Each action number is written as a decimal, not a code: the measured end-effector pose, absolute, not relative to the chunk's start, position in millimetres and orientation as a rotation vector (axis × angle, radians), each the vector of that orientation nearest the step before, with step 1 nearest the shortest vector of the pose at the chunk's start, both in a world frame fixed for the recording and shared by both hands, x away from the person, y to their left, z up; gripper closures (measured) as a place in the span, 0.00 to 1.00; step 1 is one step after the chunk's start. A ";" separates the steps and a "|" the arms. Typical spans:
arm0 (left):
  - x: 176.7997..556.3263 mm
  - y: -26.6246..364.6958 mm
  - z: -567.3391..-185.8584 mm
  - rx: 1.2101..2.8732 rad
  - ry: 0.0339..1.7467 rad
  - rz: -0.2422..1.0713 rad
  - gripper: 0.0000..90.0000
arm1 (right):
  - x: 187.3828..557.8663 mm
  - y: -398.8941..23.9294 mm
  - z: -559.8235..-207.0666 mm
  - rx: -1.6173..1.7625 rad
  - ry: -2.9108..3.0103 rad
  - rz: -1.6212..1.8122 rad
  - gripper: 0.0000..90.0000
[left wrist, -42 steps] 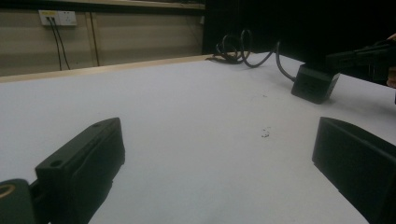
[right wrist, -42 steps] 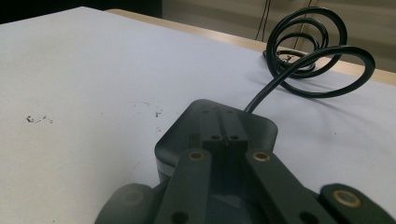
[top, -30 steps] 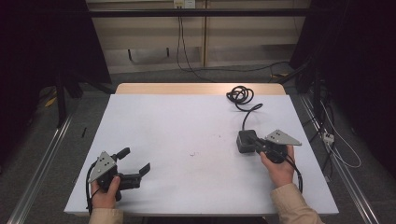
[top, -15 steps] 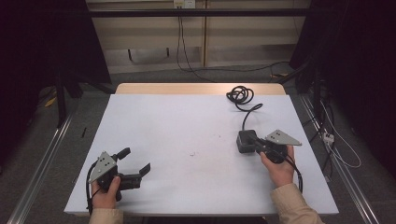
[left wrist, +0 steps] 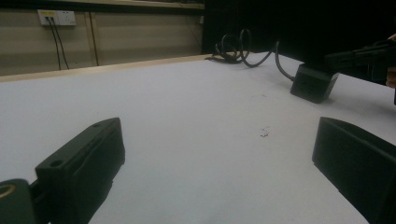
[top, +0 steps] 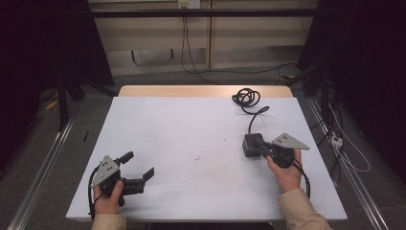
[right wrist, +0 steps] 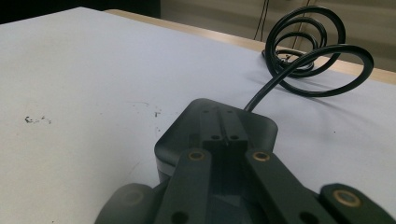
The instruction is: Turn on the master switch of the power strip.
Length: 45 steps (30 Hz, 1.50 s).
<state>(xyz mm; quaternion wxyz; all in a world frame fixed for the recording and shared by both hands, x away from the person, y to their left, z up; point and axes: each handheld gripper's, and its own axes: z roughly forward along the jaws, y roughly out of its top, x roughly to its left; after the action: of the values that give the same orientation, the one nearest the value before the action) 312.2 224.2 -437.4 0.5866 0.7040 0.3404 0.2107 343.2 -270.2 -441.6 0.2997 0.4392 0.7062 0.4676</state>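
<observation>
Black, matte plastic jaws on both tongs. We note the left gripper [top: 140,166] low at the near-left of the table, jaws spread wide with only bare tabletop between them; in the left gripper view the two blocky jaw tips stand far apart at the bottom corners. The left hand [top: 109,199] wraps its handle, and a grey three-cornered plate sits on top.

We see the right gripper [top: 262,149] at the near-right, held by the right hand [top: 286,173] in a beige sleeve. Its jaws are pressed together, tips lying over the top of the power adapter [top: 252,144]; in the right gripper view the narrow tips meet side by side above the brick, pinching nothing. We cannot tell whether they touch its top.

The adapter is a dark, rounded-corner block resting flat on the table, right of centre. Its black cable [top: 255,116] leaves the far side, glossy and round in section, and runs to a loose coil [top: 246,97] at the far edge by the bare wooden strip.

The table [top: 191,134] is covered in a smooth, pale grey-white sheet, with a few small dark specks [top: 197,157] near the middle, between the two grippers. Nothing lies between the left gripper and the adapter.

Beyond the table we record a beige panelled wall with a socket [top: 187,4] and hanging wires, grey floor, metal rails at either side, and loose cables on the floor to the right.
</observation>
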 end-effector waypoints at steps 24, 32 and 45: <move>311.9 224.1 -437.5 1.639 0.797 0.490 0.02 | 342.8 -269.8 -441.8 1.174 1.869 1.241 1.00; 311.6 223.8 -437.3 1.638 0.797 0.491 0.02 | 342.5 -269.4 -442.0 1.171 1.867 1.237 1.00; 311.6 224.1 -437.3 1.636 0.799 0.492 0.02 | 342.6 -269.9 -442.1 1.181 1.865 1.244 1.00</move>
<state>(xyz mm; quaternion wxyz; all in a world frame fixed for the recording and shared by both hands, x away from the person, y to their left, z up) 311.6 224.1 -437.3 0.5875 0.7021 0.3427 0.2111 342.6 -269.9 -442.1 0.2991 0.4448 0.7025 0.4683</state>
